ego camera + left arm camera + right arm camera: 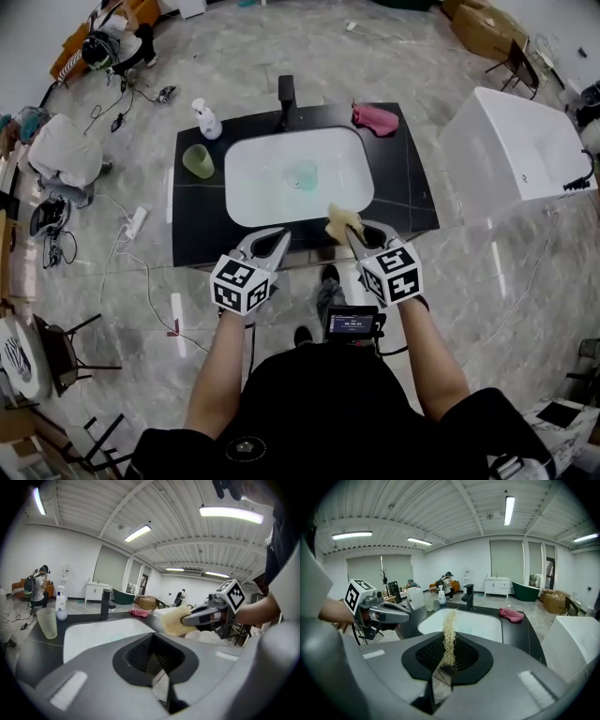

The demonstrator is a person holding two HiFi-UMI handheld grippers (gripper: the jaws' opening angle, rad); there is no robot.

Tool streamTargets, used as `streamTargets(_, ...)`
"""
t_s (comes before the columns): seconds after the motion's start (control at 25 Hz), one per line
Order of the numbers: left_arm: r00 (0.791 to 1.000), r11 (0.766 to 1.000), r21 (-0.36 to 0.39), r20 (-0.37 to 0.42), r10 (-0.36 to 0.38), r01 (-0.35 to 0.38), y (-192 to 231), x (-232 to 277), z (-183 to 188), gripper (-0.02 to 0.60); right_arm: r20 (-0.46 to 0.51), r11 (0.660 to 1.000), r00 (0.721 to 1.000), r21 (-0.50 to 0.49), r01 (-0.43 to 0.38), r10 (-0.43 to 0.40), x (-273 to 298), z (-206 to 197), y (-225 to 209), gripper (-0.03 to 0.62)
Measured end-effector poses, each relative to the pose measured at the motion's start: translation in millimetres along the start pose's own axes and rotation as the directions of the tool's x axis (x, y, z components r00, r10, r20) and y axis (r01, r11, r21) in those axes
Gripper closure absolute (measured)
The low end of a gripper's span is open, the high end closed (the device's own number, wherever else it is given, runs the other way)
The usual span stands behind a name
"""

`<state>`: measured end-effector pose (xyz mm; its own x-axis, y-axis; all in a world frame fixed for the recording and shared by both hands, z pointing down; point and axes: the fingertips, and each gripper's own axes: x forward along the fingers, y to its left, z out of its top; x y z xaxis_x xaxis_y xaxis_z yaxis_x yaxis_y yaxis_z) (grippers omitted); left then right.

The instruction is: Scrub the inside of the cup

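A clear bluish cup (302, 174) stands inside the white sink (253, 197) set in a black counter. My right gripper (349, 231) hovers over the counter's near edge, shut on a yellowish loofah sponge (342, 221). In the right gripper view the sponge (449, 637) shows as a thin fibrous strip pinched between the jaws. My left gripper (281, 236) hangs beside it to the left, shut with nothing in it. The left gripper view shows the right gripper (185, 619) and the sponge (174, 620) to the right, above the sink's near corner.
On the counter, a green cup (198, 160) and a soap bottle (206, 119) stand left of the sink. A black faucet (285, 94) rises behind it, with a pink cloth (375, 118) at the back right. A white bathtub (511, 150) stands to the right. People (61, 150) are far left.
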<state>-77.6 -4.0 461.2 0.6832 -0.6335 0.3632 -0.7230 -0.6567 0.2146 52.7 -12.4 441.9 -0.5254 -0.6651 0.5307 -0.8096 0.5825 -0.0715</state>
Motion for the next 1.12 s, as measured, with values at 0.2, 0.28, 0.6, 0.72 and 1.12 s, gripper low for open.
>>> streamTargets(0.2,0.999,0.999,-0.014,-0.023,0.033,-0.033,39,45,23,0.581,-0.014,1.000,1.000,0.007,-0.028,0.028,45,24,-46,0.549)
streamTargets(0.28,0.998,0.998,-0.021,-0.023,0.054,-0.055,54,59,36,0.581,-0.024,0.999,0.999,0.004,-0.044,0.044,60,36,-63,0.549)
streamTargets(0.6,0.993,0.992,-0.057,-0.051,0.107,-0.110,95,110,60,0.581,-0.039,0.994,0.993,-0.005,-0.108,0.108,111,71,-116,0.549)
streamTargets(0.72,0.991,0.991,-0.061,-0.064,0.117,-0.121,103,124,64,0.581,-0.046,0.993,0.992,-0.003,-0.121,0.121,125,77,-132,0.549)
streamTargets(1.12,0.989,0.989,-0.075,-0.086,0.119,-0.126,129,142,68,0.581,-0.049,0.991,0.989,0.009,-0.137,0.137,155,93,-143,0.549)
